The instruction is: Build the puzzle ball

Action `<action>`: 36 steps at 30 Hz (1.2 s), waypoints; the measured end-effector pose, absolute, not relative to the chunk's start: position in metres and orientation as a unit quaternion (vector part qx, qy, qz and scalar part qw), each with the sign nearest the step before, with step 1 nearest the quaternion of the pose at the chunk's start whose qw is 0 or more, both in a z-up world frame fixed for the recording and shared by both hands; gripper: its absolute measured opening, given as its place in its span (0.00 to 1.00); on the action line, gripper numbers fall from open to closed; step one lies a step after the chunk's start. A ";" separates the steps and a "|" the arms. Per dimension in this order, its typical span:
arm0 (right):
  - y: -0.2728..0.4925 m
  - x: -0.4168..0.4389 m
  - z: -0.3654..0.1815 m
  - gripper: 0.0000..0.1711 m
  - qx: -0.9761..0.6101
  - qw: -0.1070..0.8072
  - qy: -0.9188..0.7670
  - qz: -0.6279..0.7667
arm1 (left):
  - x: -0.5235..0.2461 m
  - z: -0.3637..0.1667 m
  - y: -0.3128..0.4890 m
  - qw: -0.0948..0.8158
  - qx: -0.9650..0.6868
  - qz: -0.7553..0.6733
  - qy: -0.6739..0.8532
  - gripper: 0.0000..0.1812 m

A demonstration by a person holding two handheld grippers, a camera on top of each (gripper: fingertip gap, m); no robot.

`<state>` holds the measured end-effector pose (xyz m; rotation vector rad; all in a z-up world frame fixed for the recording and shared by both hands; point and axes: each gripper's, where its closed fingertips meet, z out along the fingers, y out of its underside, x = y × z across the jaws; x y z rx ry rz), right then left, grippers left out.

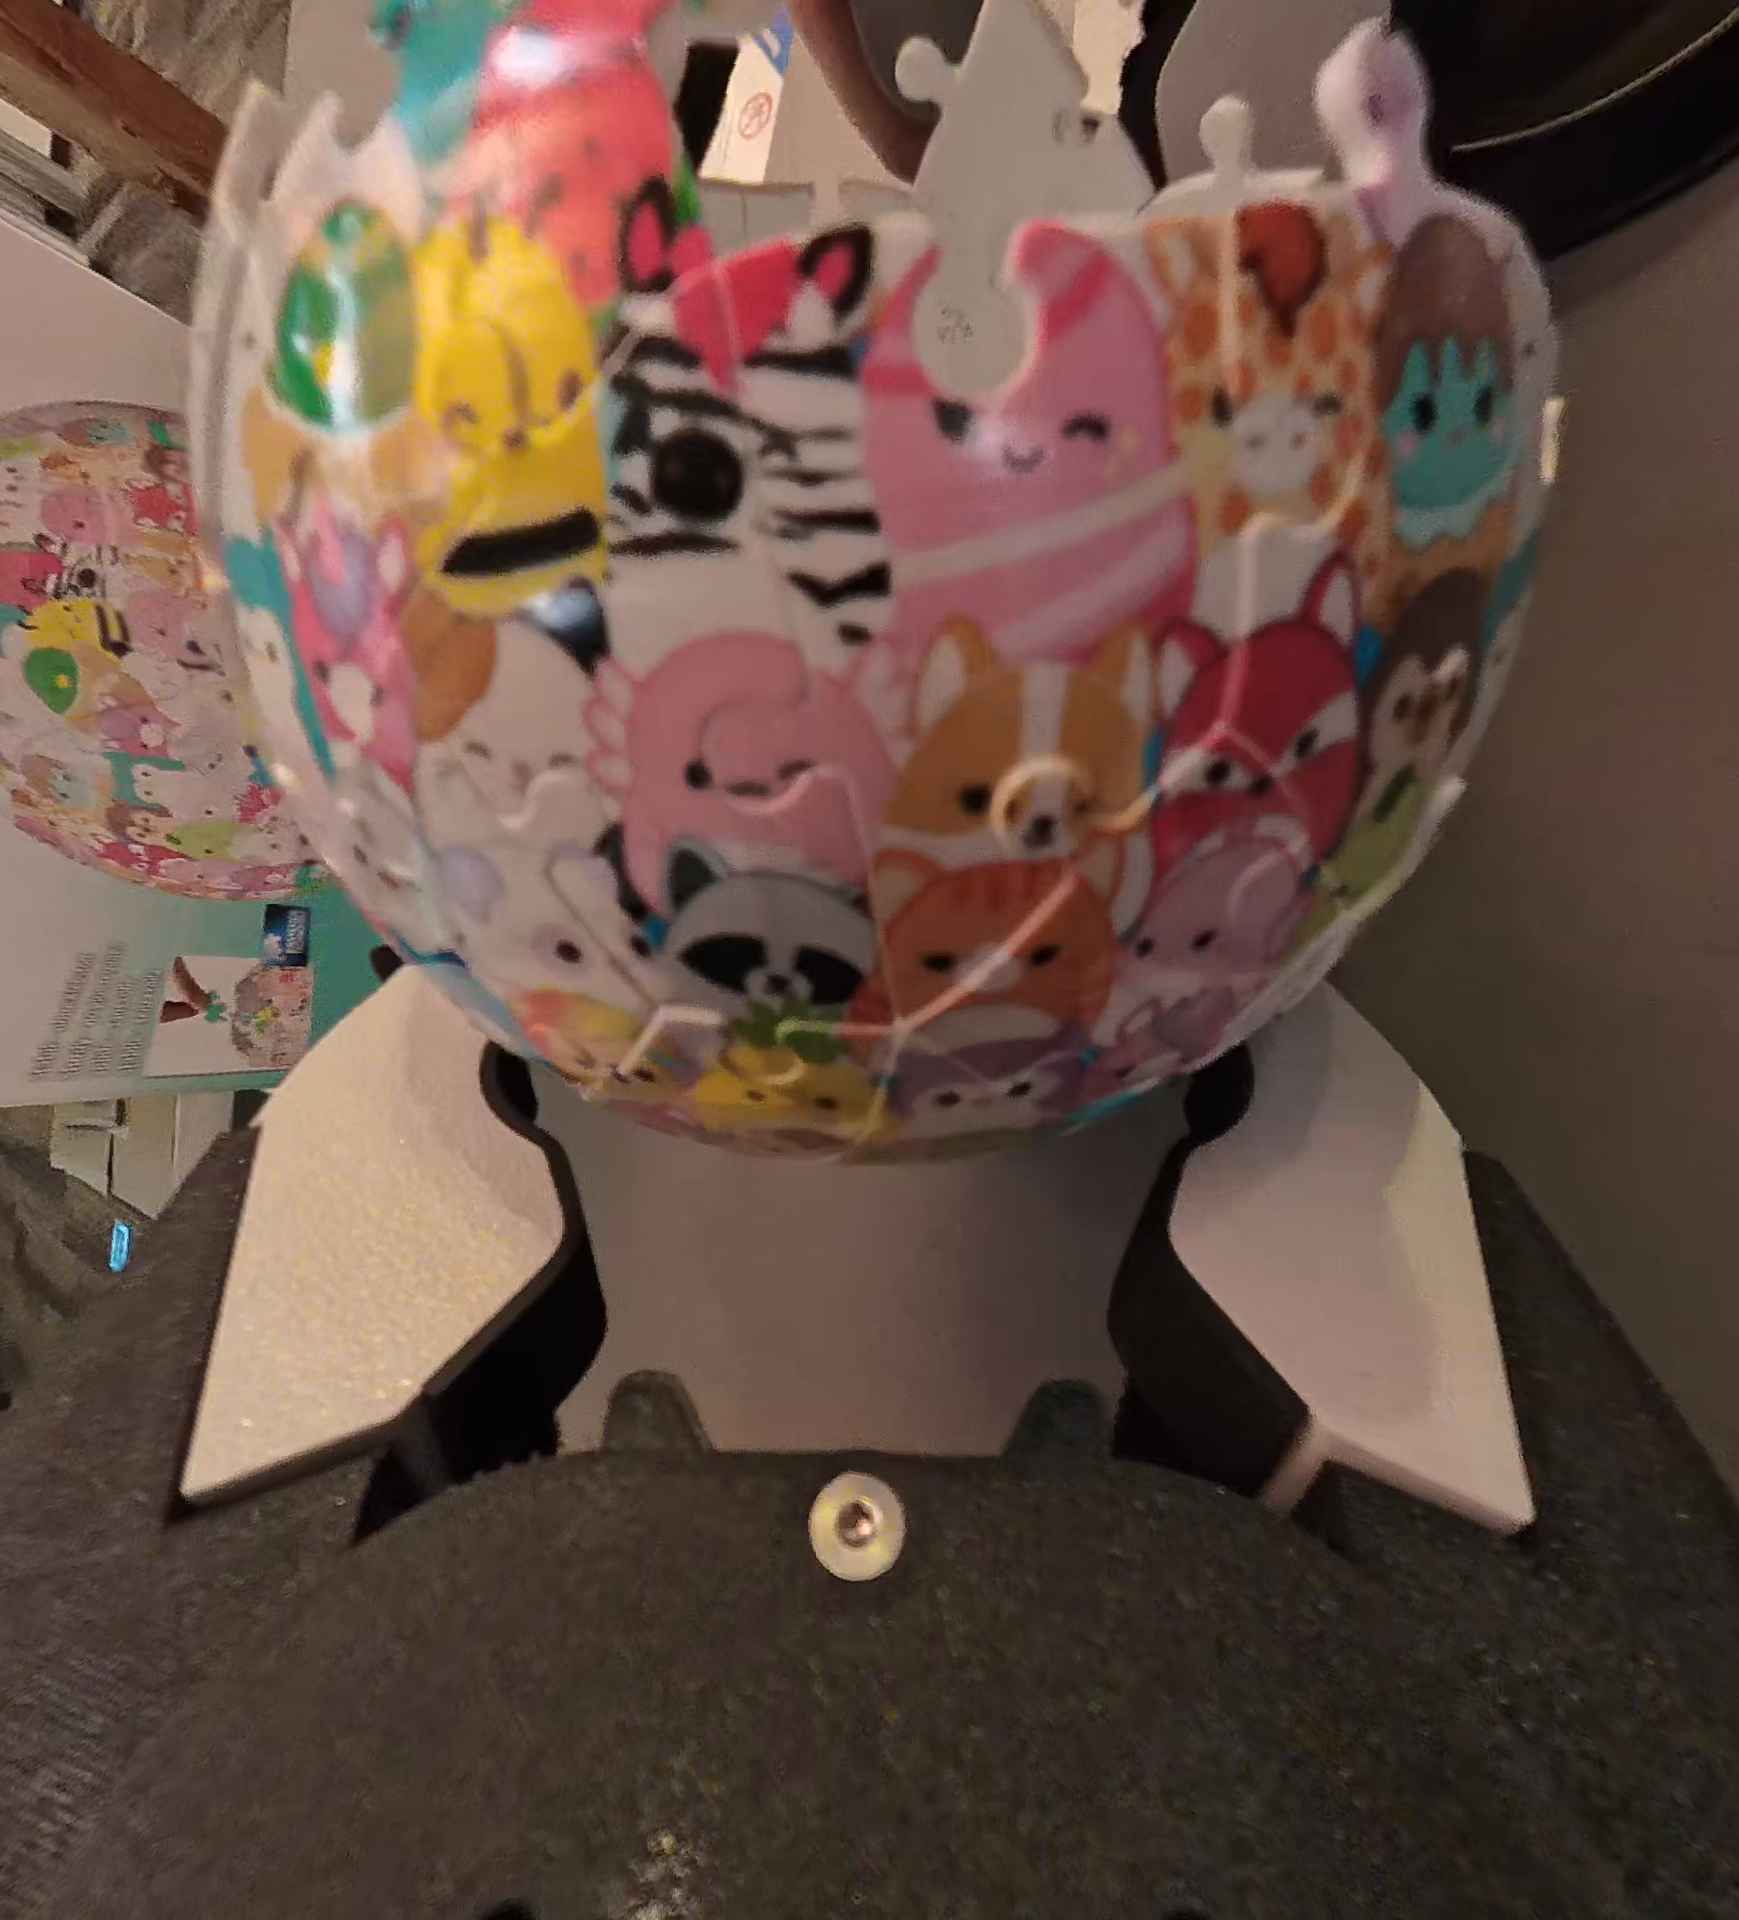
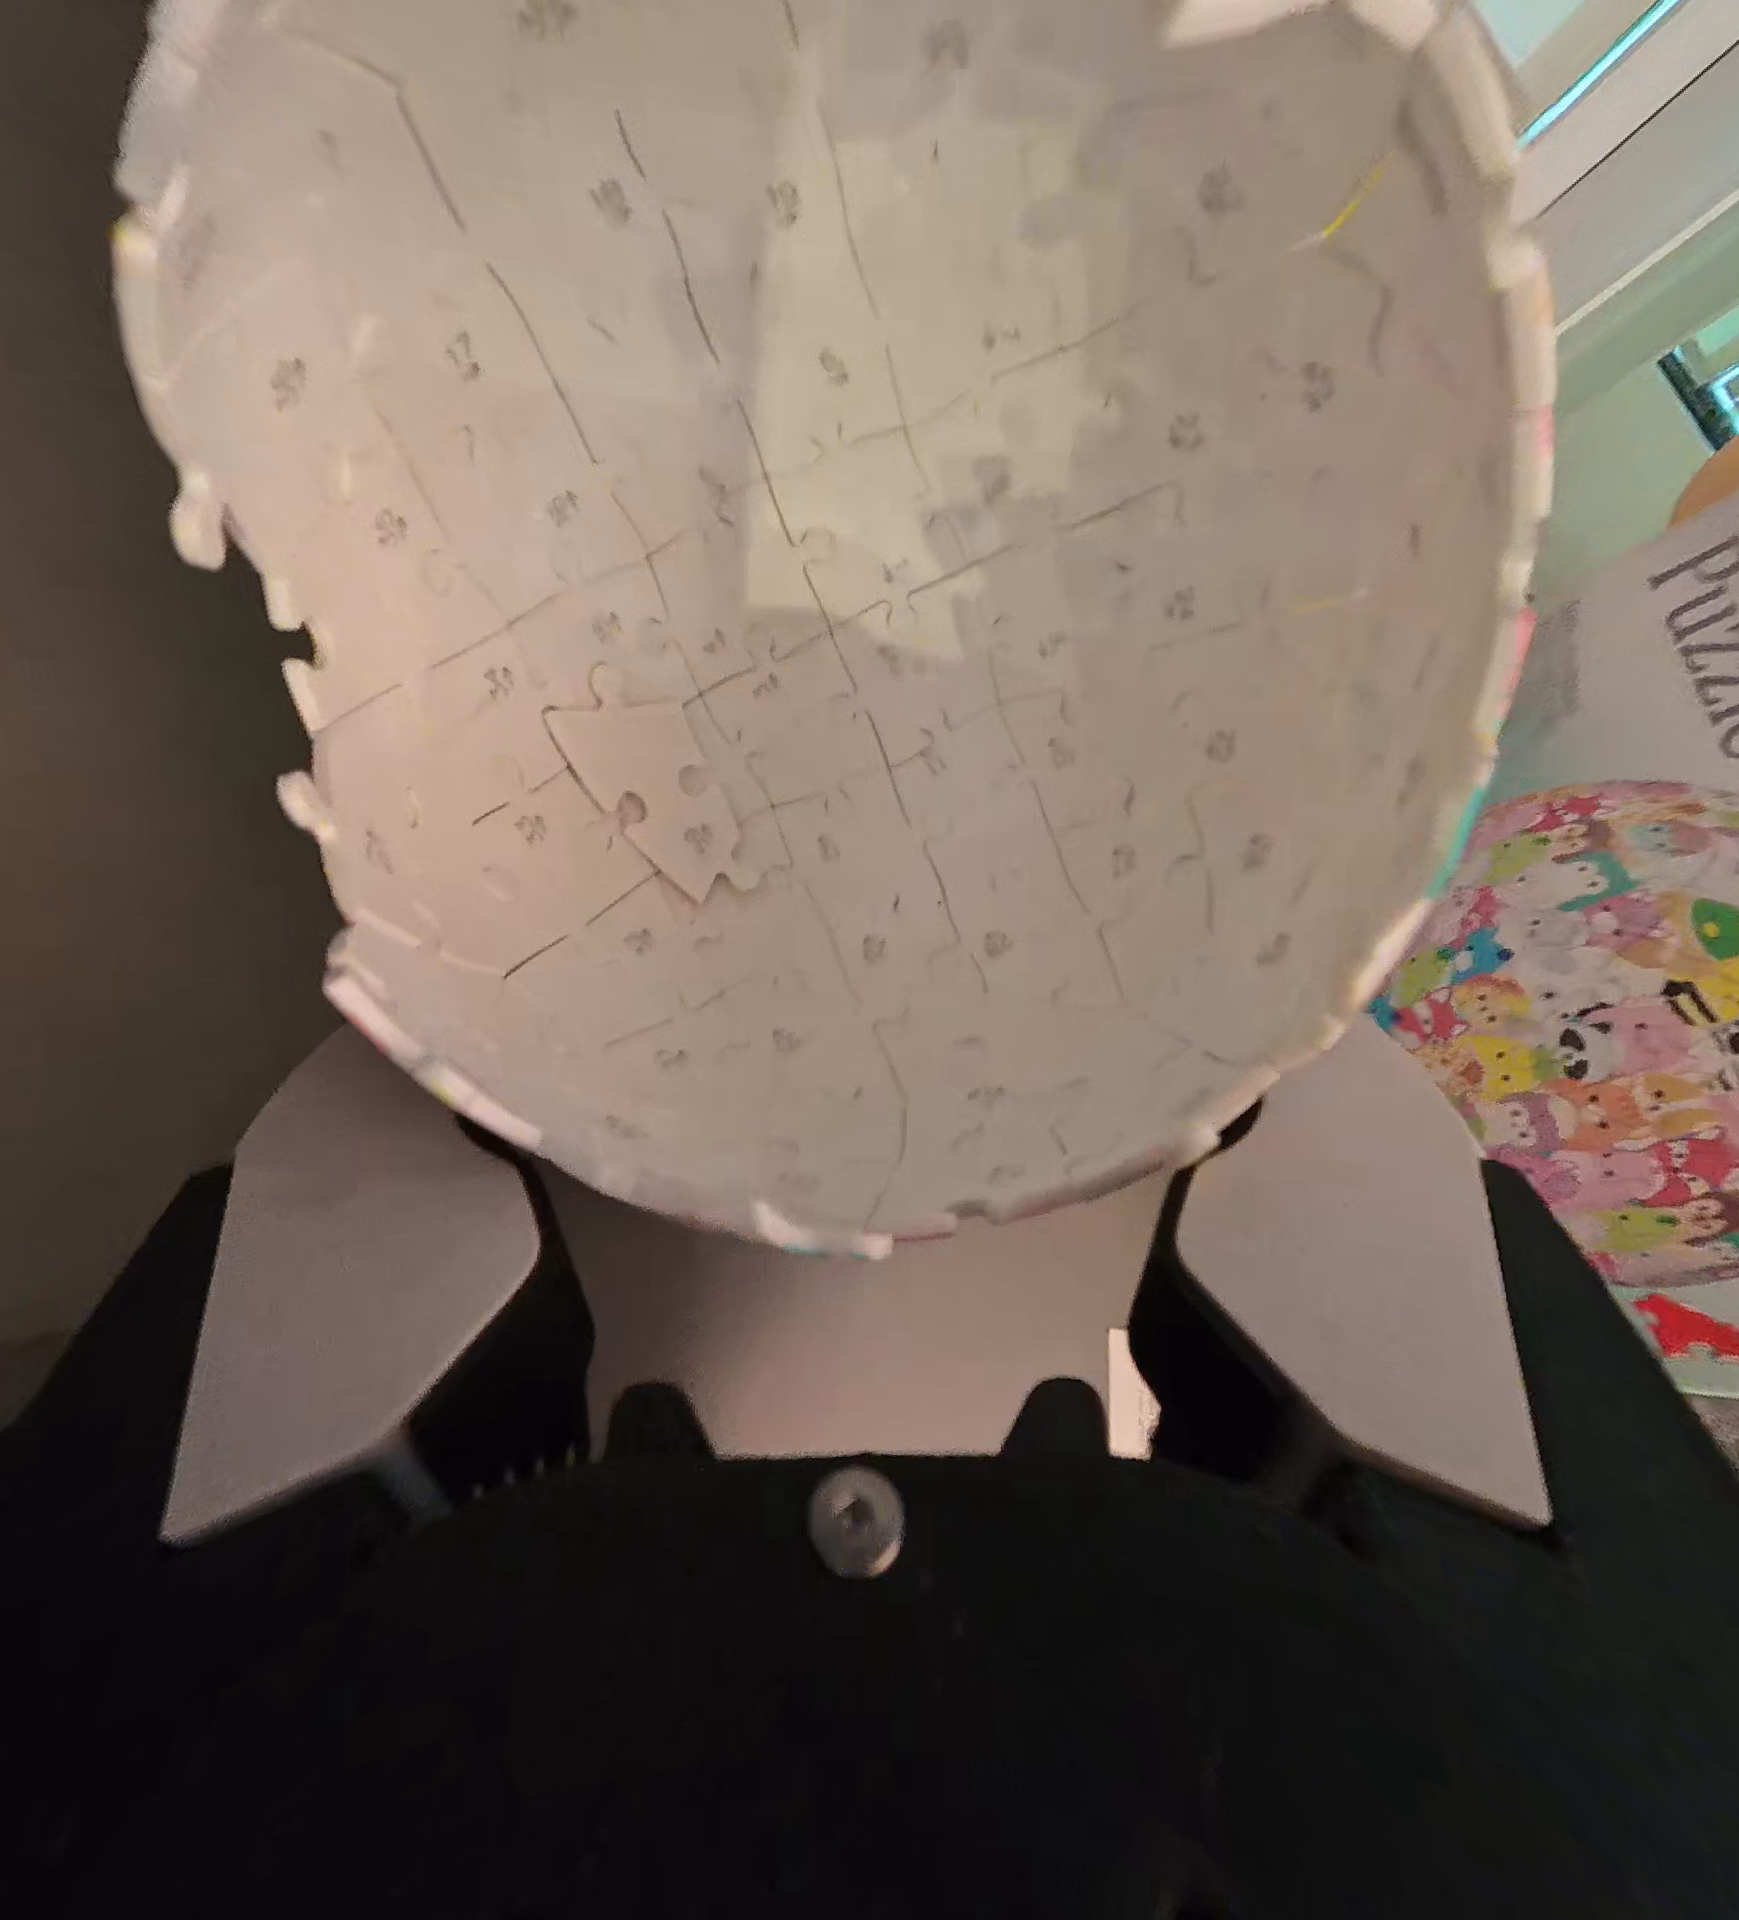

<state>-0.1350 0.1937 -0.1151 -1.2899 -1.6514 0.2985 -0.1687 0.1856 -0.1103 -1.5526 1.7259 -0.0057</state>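
The puzzle ball is a part-built shell with cartoon animals on its outside and a jagged open rim at the top of the left wrist view. My left gripper has its jaws wide and closed on the ball's rounded underside; both fingertips are hidden behind it. The right wrist view looks into the ball's white, numbered inside. My right gripper also has its jaws wide and holds the shell's near rim. A loose white piece lies inside the shell.
The puzzle's box, with a picture of the finished ball, stands to the left in the left wrist view and to the right in the right wrist view. A grey surface lies on the other side of the ball. Spacing between my two grippers at the tips: around 6 centimeters.
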 end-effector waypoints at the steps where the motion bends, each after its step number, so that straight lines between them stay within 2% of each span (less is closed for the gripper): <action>1: 0.195 -0.134 -0.119 0.77 -0.536 0.483 -0.682 0.119 | -0.169 -0.112 0.186 0.398 -0.614 -0.004 0.682 0.69; 13: 0.195 -0.125 -0.132 0.78 -0.586 0.418 -0.681 0.133 | -0.167 -0.121 0.191 0.396 -0.620 -0.012 0.678 0.66; 26: 0.191 -0.121 -0.135 0.78 -0.601 0.387 -0.688 0.125 | -0.168 -0.129 0.191 0.386 -0.628 -0.015 0.676 0.65; 36: 0.179 -0.114 -0.138 0.78 -0.626 0.341 -0.681 0.167 | -0.169 -0.129 0.190 0.385 -0.625 -0.011 0.679 0.61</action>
